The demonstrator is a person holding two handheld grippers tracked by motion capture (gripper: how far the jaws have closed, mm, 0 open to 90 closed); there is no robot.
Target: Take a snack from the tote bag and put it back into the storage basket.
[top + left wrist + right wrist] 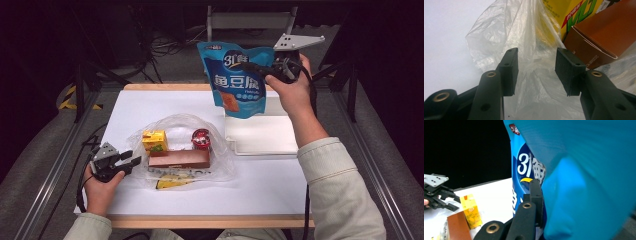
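While the blue snack pouch (235,80) hangs in the air, I am treating it as a light, floppy load.

I have the right gripper (274,67) clamped on the pouch's upper right edge, holding it above the far side of the table (280,185), over the white tray (262,135). It dangles slack below the grip, so I judge it soft, slick-skinned and quick to swing or slip; the stiffer seam along the top edge is the best place to hold it. My left gripper (131,161) sits at the near-left mouth of the clear plastic bag (499,32), jaws partly apart with thin film between them but not pinched. That film will crumple and slide. Inside lie a yellow drink carton (154,140), a brown box (179,159) and a red-lidded cup (201,138).
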